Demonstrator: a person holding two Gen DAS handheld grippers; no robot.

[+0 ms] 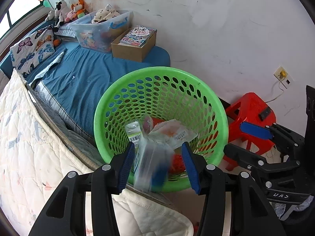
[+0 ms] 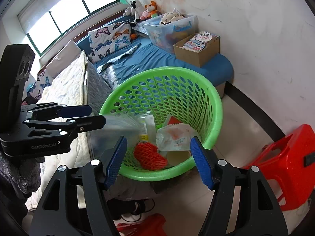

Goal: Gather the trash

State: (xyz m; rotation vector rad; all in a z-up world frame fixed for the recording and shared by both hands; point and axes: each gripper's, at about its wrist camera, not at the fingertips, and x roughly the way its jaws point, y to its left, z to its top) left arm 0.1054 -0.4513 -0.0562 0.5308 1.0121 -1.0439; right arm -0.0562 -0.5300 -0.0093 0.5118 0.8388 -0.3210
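Your left gripper (image 1: 158, 165): jaws wide, a blurred clear plastic bottle (image 1: 151, 169) between them, contact unclear. Your right gripper (image 2: 158, 161): wide open, holds nothing. Green basket (image 2: 214, 118) against the bed edge, w/ orange net (image 2: 149, 156), wrapper (image 2: 174, 137) inside.

Bright daylight floods in through the window (image 2: 59, 19), panes blown out to pure white. The wall (image 1: 226, 29) is evenly lit and shadows stay soft. Heavy fisheye bending here: the bed edge and window frame curve, and dark corners ring both pictures. A clear plastic bottle (image 1: 151, 167) smears into streaky blur in both views, while the green basket (image 2: 214, 98) and the toys behind stay sharp. No harsh glare on the floor.
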